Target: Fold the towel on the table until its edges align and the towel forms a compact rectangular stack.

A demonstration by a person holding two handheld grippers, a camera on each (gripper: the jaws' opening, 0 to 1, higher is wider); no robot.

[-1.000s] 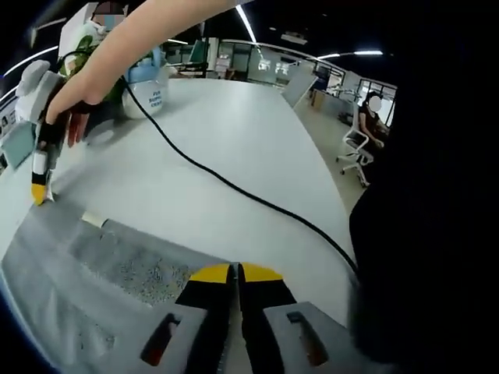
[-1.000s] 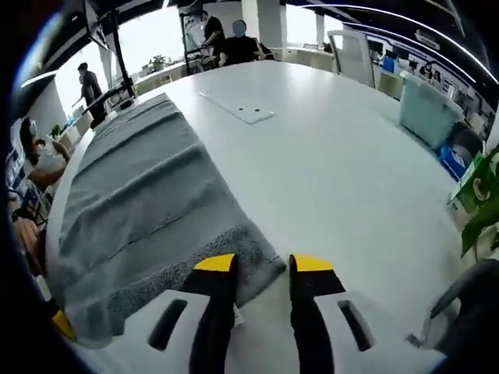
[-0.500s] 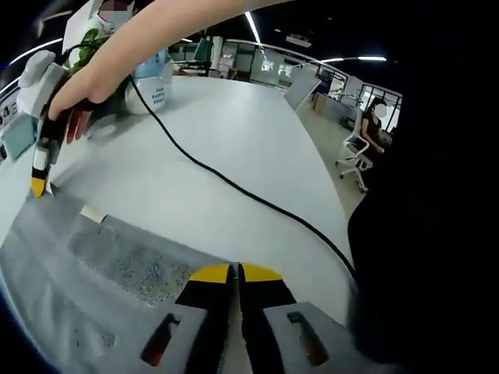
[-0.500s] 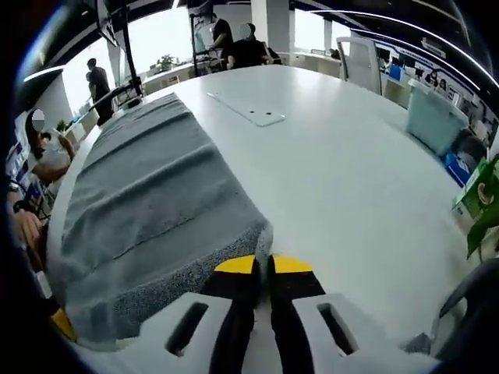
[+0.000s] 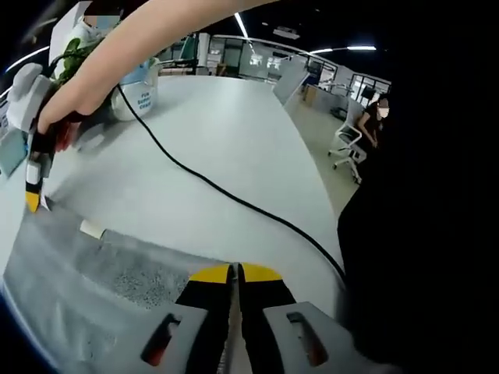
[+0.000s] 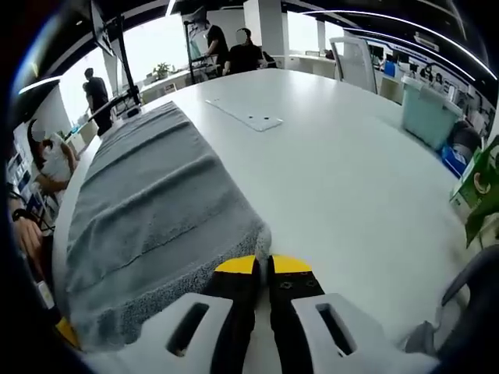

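Open-plan office space with ceiling strip lights is seen behind a broad white counter [image 6: 351, 179], on which a grey towel [image 6: 156, 202] is spread lengthwise. In the right gripper view the towel is laid along the counter's left side, running away toward the far edge, and its near corner is pinched between the yellow-tipped jaws of the right gripper [image 6: 261, 266], which are closed on the fabric. A thin white plate [image 6: 245, 117] with small holes is seen lying flat on the counter just beside the towel's far portion, and a teal bin [image 6: 427, 115] is placed near the counter's right edge. Several people are seen standing or seated beyond the far end. In the left gripper view the towel's other near edge is shown at the bottom, and the jaws of the left gripper [image 5: 234, 273] are pressed together on it. The right gripper is also seen there at upper left, held by a hand [image 5: 58, 109], its yellow tip at the towel's corner. A black cable [image 5: 234, 199] is trailed across the counter, and a white label tag [image 5: 91, 228] is seen at the towel's edge.
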